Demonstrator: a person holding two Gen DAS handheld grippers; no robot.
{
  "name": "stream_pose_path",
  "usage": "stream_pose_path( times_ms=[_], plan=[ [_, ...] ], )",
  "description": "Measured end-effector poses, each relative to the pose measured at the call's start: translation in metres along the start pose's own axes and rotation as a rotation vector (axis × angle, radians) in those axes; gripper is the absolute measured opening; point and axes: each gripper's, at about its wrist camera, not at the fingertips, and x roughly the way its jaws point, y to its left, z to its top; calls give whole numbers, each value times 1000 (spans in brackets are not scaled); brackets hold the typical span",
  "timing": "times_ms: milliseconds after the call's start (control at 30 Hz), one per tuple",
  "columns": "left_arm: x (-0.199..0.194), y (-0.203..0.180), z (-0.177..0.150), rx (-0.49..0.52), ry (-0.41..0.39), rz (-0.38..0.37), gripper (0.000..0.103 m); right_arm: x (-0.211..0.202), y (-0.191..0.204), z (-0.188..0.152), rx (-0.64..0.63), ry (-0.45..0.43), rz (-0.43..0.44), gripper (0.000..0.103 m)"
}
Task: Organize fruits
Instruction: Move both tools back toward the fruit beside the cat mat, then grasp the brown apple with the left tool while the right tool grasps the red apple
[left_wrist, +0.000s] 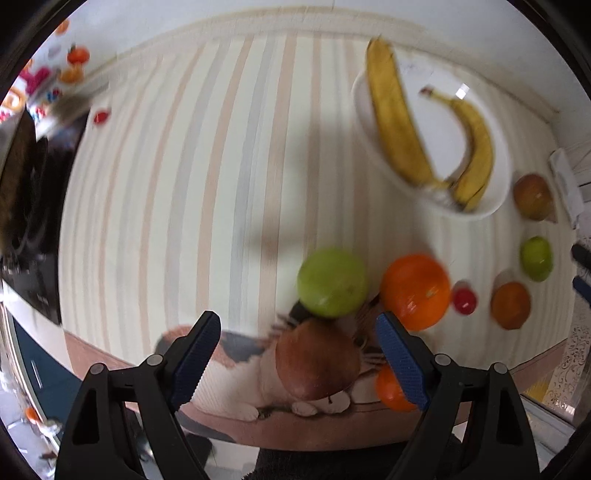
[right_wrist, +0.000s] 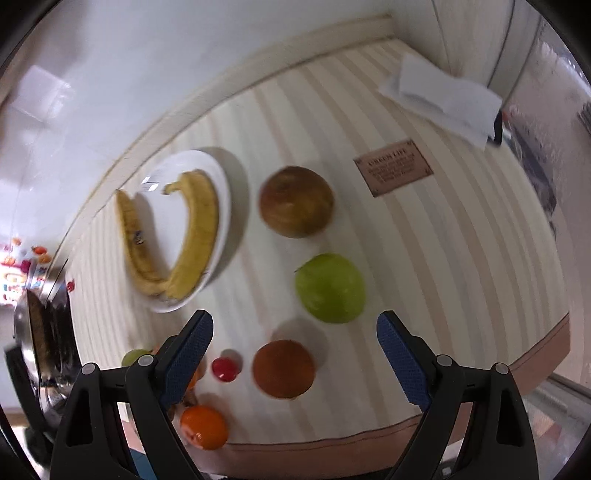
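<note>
In the left wrist view my left gripper (left_wrist: 301, 358) is open above a red-brown apple (left_wrist: 317, 363), which lies between the blue pads without touching them. A green apple (left_wrist: 332, 282) and a big orange (left_wrist: 415, 291) lie just beyond. In the right wrist view my right gripper (right_wrist: 295, 356) is open over a dull brown-orange fruit (right_wrist: 283, 369), its pads apart from it. A green apple (right_wrist: 330, 288) and a round brown fruit (right_wrist: 296, 201) sit farther out. Two bananas (right_wrist: 199, 229) rest on a white plate (right_wrist: 162, 218), which also shows at the back right as the plate (left_wrist: 443, 122).
A striped tablecloth (left_wrist: 221, 166) covers the table. A small red fruit (right_wrist: 224, 369), an orange (right_wrist: 204, 426) and a small green fruit (right_wrist: 135, 356) lie near the front edge. White folded paper (right_wrist: 443, 99) sits at the far right corner. Dark cookware (right_wrist: 48, 332) stands left.
</note>
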Motion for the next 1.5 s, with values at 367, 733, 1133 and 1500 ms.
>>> stream_pose_path(
  times_ms=[367,733,1133,1500],
  plan=[
    [29,7,-8,-119,60,0,86,60,20,75,-72,4,-87,91],
    [39,20,-19,-140,111,-17,86,88,27,77,-145,50,-73,72],
    [73,16,-25,-153,190,-95,66,95,42,63,-184,78,-57,72],
    [60,31,-33,-165,95,-83,65,83,43,48,-219,62,-58,71]
  ],
)
